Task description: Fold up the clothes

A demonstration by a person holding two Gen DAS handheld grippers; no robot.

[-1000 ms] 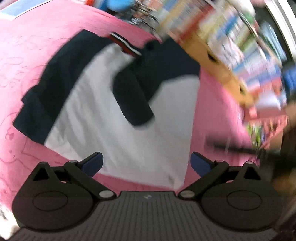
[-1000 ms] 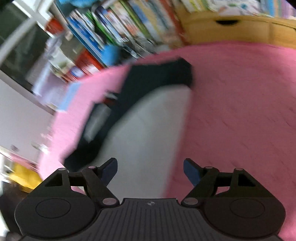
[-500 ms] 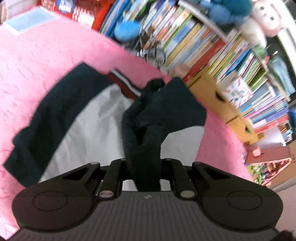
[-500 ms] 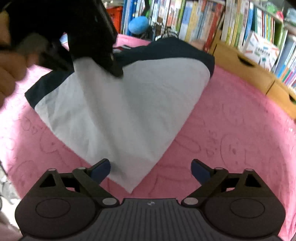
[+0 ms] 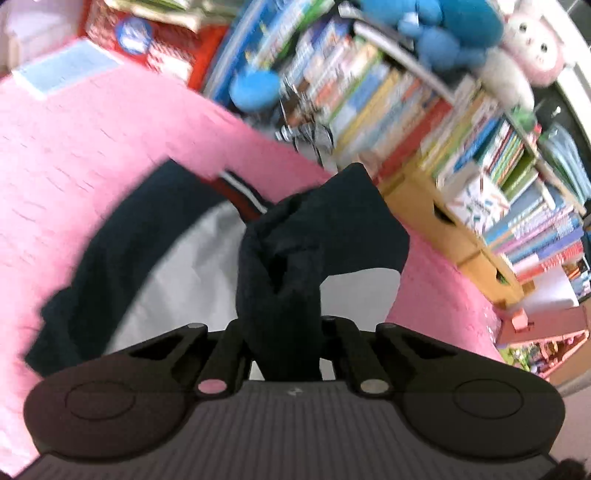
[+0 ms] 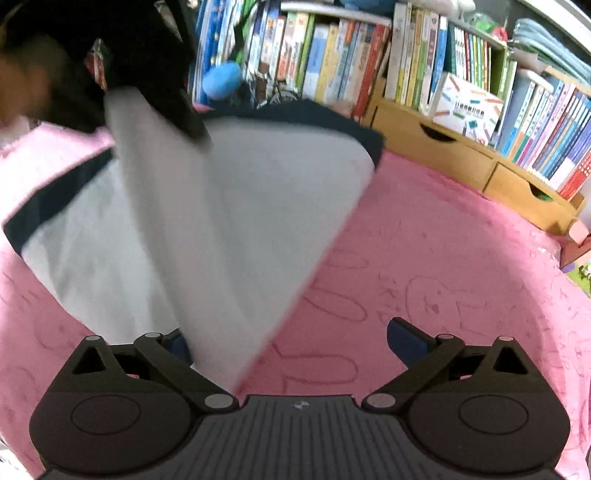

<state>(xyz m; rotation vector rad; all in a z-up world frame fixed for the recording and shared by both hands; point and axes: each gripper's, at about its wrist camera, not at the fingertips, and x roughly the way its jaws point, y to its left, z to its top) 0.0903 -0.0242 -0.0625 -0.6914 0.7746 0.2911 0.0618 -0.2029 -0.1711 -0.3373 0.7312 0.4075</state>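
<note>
A white T-shirt (image 5: 177,273) with navy sleeves and a red-striped collar (image 5: 240,192) lies on the pink blanket (image 5: 74,155). My left gripper (image 5: 282,332) is shut on the navy sleeve (image 5: 295,266) and holds it up off the shirt. In the right wrist view the shirt (image 6: 229,221) has its right side lifted and draped leftward, with the left gripper (image 6: 159,74) dark at the top left. My right gripper (image 6: 288,343) is open; the shirt's lower corner lies over its left finger, the right fingertip (image 6: 406,339) is over bare blanket.
Bookshelves packed with books (image 6: 332,55) and wooden drawers (image 6: 461,158) run along the far edge of the blanket (image 6: 443,258). Plush toys (image 5: 461,33) sit atop the shelf. A red box (image 5: 155,40) stands at the back left.
My left gripper closed on the navy sleeve and has raised it. The right gripper moved in to the shirt's lower corner and stays open. The shirt's right side has lifted.
</note>
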